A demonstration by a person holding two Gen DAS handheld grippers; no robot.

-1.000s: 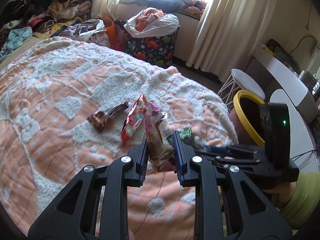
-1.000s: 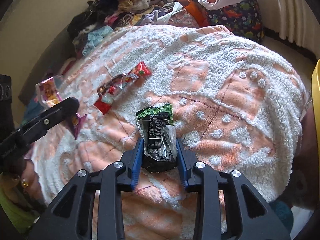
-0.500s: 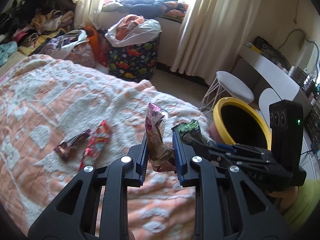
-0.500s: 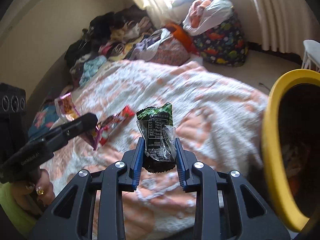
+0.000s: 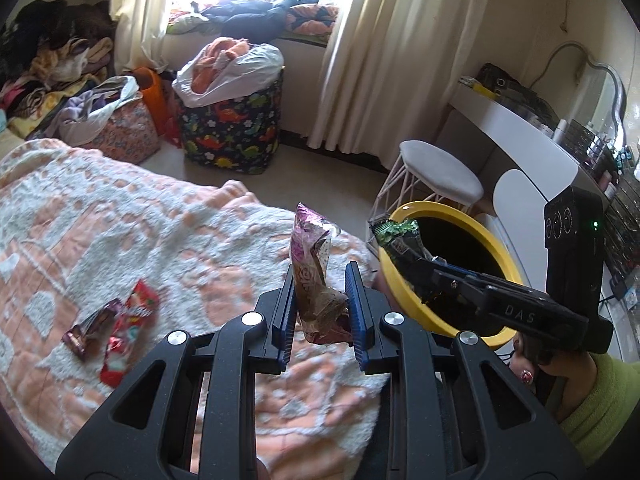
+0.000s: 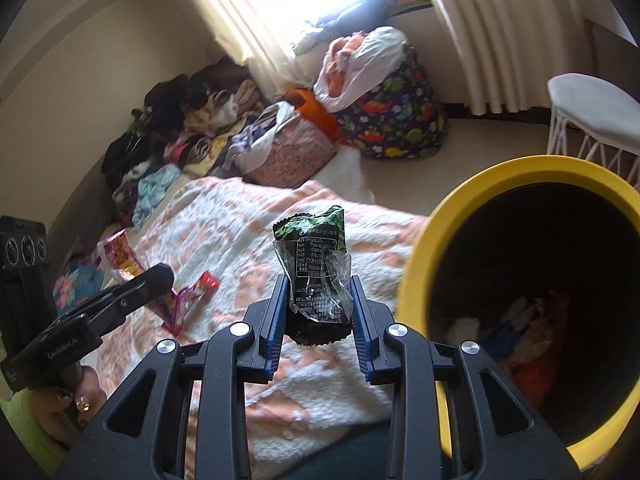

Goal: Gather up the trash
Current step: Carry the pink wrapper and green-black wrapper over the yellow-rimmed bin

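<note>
My left gripper [image 5: 320,300] is shut on a crumpled pink wrapper [image 5: 314,276], held upright above the bed's edge. My right gripper [image 6: 319,304] is shut on a green and clear wrapper [image 6: 316,272], just left of the yellow-rimmed bin [image 6: 416,264]. In the left wrist view the right gripper [image 5: 404,254] holds the green wrapper [image 5: 400,236] over the near rim of the bin [image 5: 440,210]. A red wrapper [image 5: 128,324] and a dark brown wrapper [image 5: 86,330] lie on the orange and white bedspread [image 5: 120,232]. The bin holds some trash [image 6: 520,332].
A white stool [image 5: 440,168] stands behind the bin, with a white desk [image 5: 520,128] to its right. A dinosaur-print hamper [image 5: 228,128] and bags of clothes [image 5: 116,120] sit on the floor by the curtained window. Clothes are piled at the bed's far end [image 6: 180,132].
Both grippers have swung right and upward from over the bed toward the yellow bin, each keeping its wrapper. The bin now fills the right of the right wrist view.
</note>
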